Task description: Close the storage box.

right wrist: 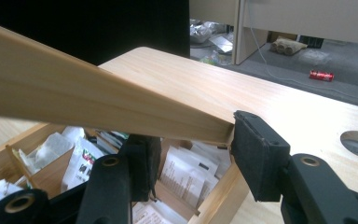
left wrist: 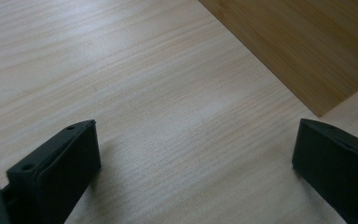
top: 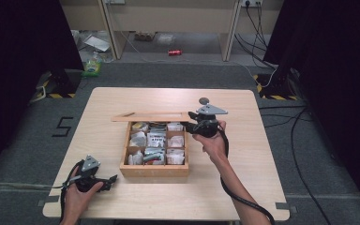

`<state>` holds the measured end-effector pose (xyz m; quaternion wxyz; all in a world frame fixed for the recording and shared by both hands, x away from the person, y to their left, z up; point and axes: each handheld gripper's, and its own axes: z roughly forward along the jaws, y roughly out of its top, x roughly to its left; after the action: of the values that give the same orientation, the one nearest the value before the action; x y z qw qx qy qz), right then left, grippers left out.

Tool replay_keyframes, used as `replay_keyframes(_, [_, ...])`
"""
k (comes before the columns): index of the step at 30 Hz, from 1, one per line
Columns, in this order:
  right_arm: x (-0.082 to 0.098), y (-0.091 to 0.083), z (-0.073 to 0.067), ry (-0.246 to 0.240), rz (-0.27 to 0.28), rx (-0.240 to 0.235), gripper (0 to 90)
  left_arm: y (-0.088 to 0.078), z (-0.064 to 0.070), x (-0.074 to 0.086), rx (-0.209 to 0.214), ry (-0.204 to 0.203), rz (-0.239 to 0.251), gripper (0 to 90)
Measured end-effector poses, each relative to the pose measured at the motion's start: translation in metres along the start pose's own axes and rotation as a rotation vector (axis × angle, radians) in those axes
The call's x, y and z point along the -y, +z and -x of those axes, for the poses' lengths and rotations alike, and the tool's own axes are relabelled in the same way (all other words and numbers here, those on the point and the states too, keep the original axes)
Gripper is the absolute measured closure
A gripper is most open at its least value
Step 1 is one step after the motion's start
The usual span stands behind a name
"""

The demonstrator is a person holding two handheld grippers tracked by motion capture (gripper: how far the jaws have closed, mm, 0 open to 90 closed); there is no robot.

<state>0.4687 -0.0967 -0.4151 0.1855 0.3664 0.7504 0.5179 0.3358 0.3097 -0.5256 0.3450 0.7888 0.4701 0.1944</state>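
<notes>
Left tool (top: 113, 178) low at near left corner of tabletop (top: 243, 101), hand (top: 79, 192) resting behind it, jaws wide, nothing between. Wooden box (top: 153, 169) at tabletop centre. Right tool (top: 185, 126), forearm extended, at far right corner of box; jaws half-open astride edge of raised lid (top: 150, 117), grip unclear.

1 open light-wood compartment box (top: 153, 169) w/ 9 cells, 3 x 3, each w/ white paper sachets. 1 flat wooden lid (top: 151, 117) at its far edge. 2 black two-jaw grippers: left (top: 115, 177), right (top: 186, 126). 1 pale wood table (top: 243, 178). 1 red can (top: 175, 52) on floor.
</notes>
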Motion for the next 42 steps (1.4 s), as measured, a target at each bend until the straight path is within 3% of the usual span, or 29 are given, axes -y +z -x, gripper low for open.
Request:
replay_keyframes(15, [0.016,-0.007,-0.004,0.004,-0.040,-0.025,52.1,0.000,0.000,0.000,0.000,-0.002,0.001,0.1])
replay_keyframes(42, [0.037,-0.018,-0.010,-0.001,-0.039,-0.046,52.1,0.000,0.001,0.000,-0.001,0.000,0.004,0.3])
